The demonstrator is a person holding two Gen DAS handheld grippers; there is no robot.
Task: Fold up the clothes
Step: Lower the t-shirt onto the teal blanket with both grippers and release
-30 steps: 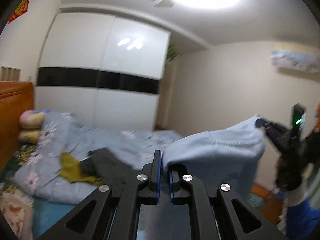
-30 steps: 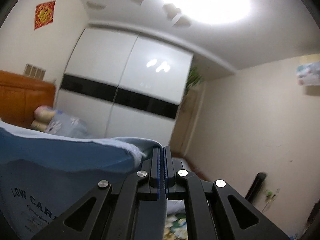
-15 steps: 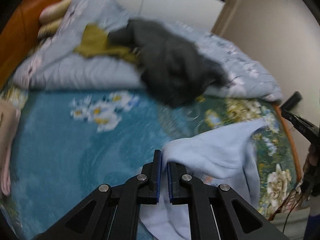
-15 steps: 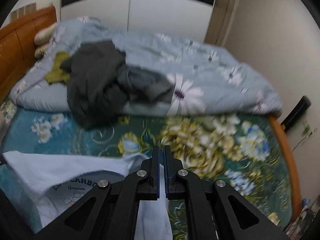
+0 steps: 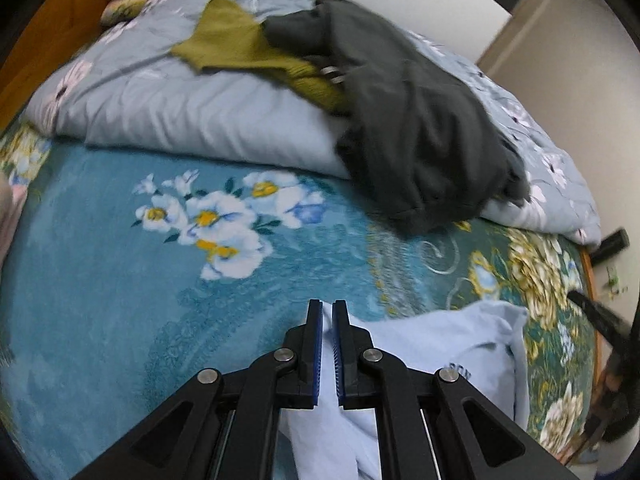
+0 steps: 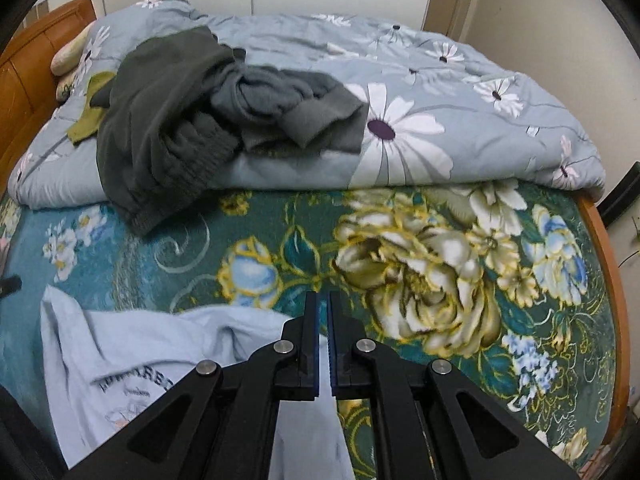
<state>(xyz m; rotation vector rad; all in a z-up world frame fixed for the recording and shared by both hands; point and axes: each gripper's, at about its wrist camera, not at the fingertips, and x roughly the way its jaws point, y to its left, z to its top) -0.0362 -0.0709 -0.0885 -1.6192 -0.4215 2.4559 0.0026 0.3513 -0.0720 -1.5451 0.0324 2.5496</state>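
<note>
Both the left gripper (image 5: 327,308) and the right gripper (image 6: 323,300) are pinching an edge of the light blue printed sweatshirt (image 6: 132,364), which is lying rumpled on the teal floral bedspread (image 6: 420,272), near the dark grey garments (image 6: 168,120) heaped on the folded grey daisy-print duvet (image 6: 460,92).

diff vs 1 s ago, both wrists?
Both grippers swung down from facing the wardrobe and ceiling to facing the bed, bringing the light blue shirt from held up in the air down onto the floral blanket. Unchanged: left gripper and right gripper stay clamped on the shirt's edge; the dark clothes remain heaped on the quilt.
</note>
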